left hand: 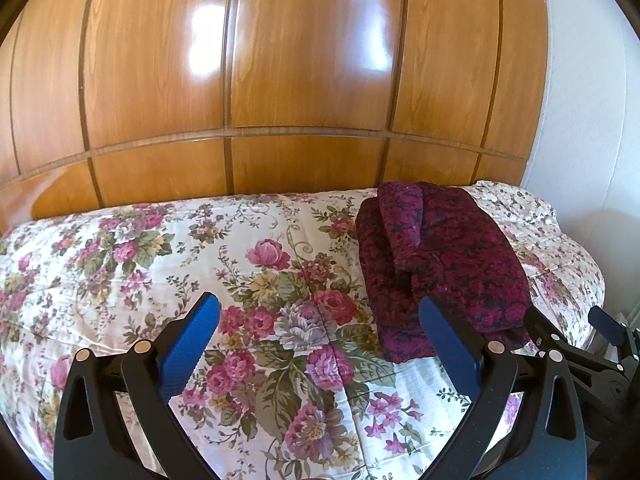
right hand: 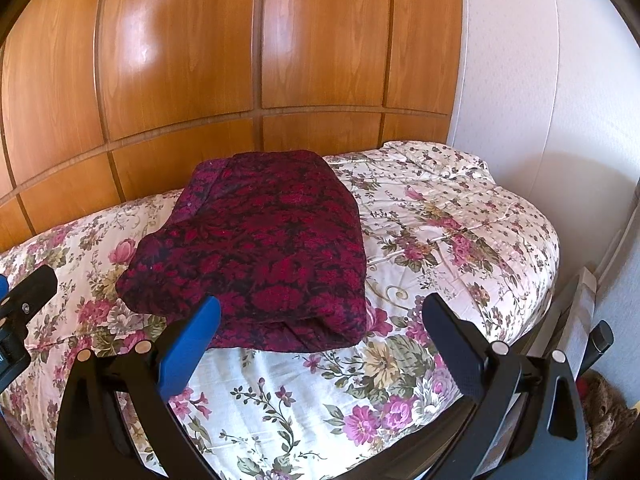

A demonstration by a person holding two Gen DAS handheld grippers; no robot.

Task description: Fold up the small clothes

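Both claws spread, empty: left claw (left hand: 320, 312), right claw (right hand: 320, 312). Folded burgundy floral garment (right hand: 256, 240) on bed (right hand: 460, 216) looks soft, limp; pinch near-edge corners.

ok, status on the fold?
Left gripper open, right gripper open, both empty. Garment folded on the bedspread, nobody touching it. Nothing in the way.

I see bright daylight glaring in white patches on the wooden panels (left hand: 280, 80), mostly above the bed (left hand: 120, 260). Straight lines bow strongly toward the dark rounded corners. Both views are sharp, shadows soft.
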